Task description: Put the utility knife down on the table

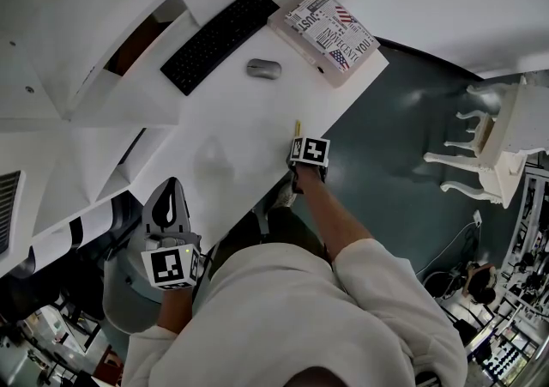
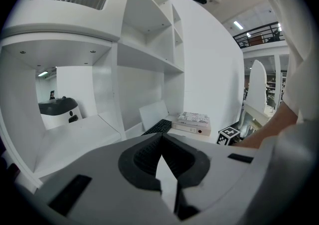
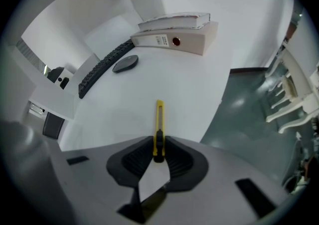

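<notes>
**Bare tabletop mid-frame, clutter along the top**

In the head view, the table [image 1: 225, 141] lies bare through the middle, ahead of my right tongs [image 1: 298, 136]. The mouse [image 1: 263, 69], keyboard [image 1: 219, 38] and binder [image 1: 330, 33] block the top. Shelves [image 1: 86, 76] wall the left, and open floor [image 1: 386, 145] lies to the right.

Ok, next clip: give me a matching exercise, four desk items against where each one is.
Items: 1 yellow utility knife; 2 grey computer mouse; 3 black keyboard; 4 printed book.
Places: A on the white box file; B between the jaws of the right gripper; C on the white desk between keyboard and box file; D along the white shelf unit.
Pairs: 1-B, 2-C, 3-D, 4-A.
</notes>
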`<state>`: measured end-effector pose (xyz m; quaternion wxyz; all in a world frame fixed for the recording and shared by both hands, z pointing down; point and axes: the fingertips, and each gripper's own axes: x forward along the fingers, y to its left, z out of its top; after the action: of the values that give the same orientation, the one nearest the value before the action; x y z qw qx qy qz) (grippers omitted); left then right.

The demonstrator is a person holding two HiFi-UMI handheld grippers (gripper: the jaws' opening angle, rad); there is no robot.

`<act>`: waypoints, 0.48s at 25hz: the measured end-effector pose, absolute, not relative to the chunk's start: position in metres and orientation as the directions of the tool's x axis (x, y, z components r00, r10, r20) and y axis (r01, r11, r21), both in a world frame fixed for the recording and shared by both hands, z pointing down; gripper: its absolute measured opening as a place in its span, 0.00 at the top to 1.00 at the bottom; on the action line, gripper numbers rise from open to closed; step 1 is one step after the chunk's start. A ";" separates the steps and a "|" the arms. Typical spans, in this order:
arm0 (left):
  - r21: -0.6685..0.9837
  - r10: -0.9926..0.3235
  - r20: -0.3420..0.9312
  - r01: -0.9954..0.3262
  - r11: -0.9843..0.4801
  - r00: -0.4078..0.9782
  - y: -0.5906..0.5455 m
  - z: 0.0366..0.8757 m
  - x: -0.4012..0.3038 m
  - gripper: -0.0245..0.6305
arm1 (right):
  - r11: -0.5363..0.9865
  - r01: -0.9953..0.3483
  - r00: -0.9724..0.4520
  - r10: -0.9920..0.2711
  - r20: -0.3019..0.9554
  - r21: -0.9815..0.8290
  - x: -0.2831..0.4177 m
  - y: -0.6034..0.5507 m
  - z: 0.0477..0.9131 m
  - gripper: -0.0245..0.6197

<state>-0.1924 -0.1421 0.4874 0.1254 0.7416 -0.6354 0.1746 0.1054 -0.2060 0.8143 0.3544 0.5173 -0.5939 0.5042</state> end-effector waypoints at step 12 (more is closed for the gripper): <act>-0.033 -0.902 0.413 -0.987 -0.156 0.129 -0.136 0.487 -0.196 0.96 | -0.036 -0.968 -0.229 -0.277 0.933 -0.249 0.101 -0.205 0.810 0.81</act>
<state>-0.1960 -0.1363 0.4868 0.1251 0.7409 -0.6373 0.1710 0.1014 -0.2054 0.8101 0.3445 0.5163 -0.6028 0.5014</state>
